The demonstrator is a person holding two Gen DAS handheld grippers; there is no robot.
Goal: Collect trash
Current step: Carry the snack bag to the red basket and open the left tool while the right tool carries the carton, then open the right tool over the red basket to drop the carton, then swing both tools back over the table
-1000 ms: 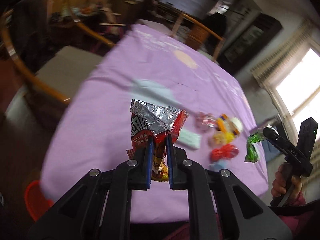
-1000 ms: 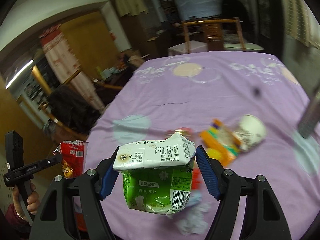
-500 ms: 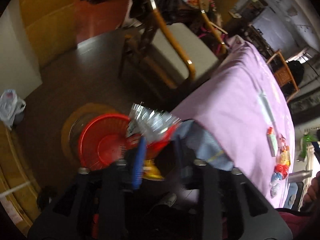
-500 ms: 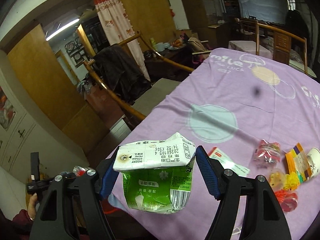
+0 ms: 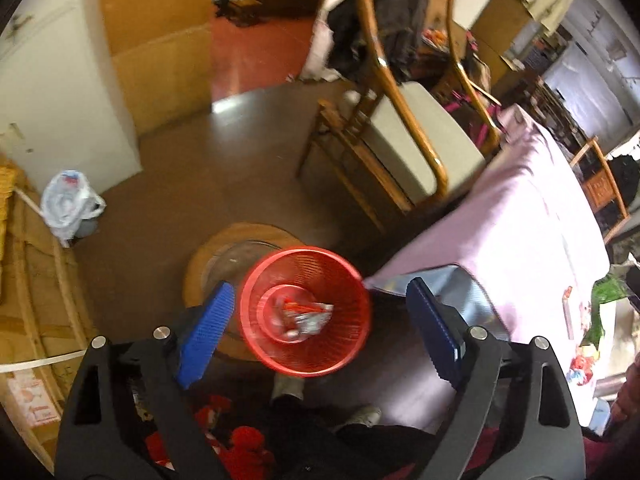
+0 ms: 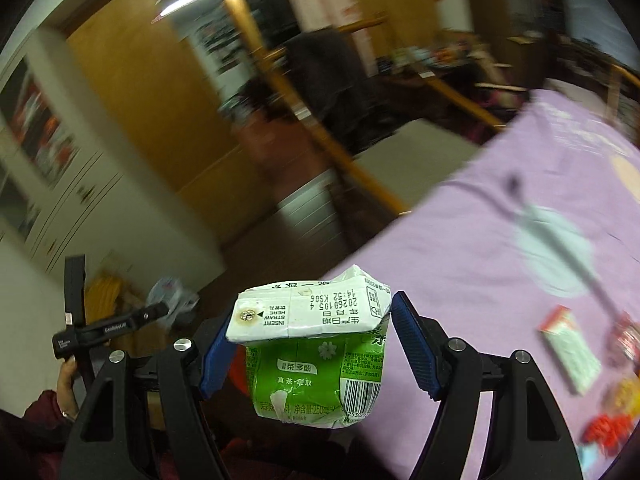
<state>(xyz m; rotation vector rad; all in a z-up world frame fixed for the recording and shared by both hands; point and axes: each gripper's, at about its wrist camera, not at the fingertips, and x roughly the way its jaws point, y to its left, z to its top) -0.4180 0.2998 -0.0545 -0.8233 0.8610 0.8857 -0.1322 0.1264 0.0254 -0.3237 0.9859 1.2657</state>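
My left gripper [image 5: 316, 300] hangs over a red mesh basket [image 5: 348, 344] on the floor. Its jaws are opening and nothing is between them. A red and silver snack bag [image 5: 308, 316] lies in the bottom of the basket. My right gripper [image 6: 312, 320] is shut on a crushed green and white drink carton [image 6: 320, 376], held above the edge of the purple-clothed table [image 6: 480, 240]. In the right wrist view the left gripper [image 6: 104, 328] shows low at the left, in a hand. A small white packet [image 6: 568, 344] and red wrappers [image 6: 608, 428] lie on the table.
The basket stands on a round wooden base [image 5: 208, 264]. A wooden chair with a grey cushion [image 5: 404, 148] stands between basket and table. A white plastic bag [image 5: 68, 204] sits on the floor near a white cabinet. The person's shoes [image 5: 288, 388] are just below the basket.
The left gripper swung from the table to above the basket and opened; the snack bag dropped into the basket. The right gripper swung leftwards, still holding the carton.
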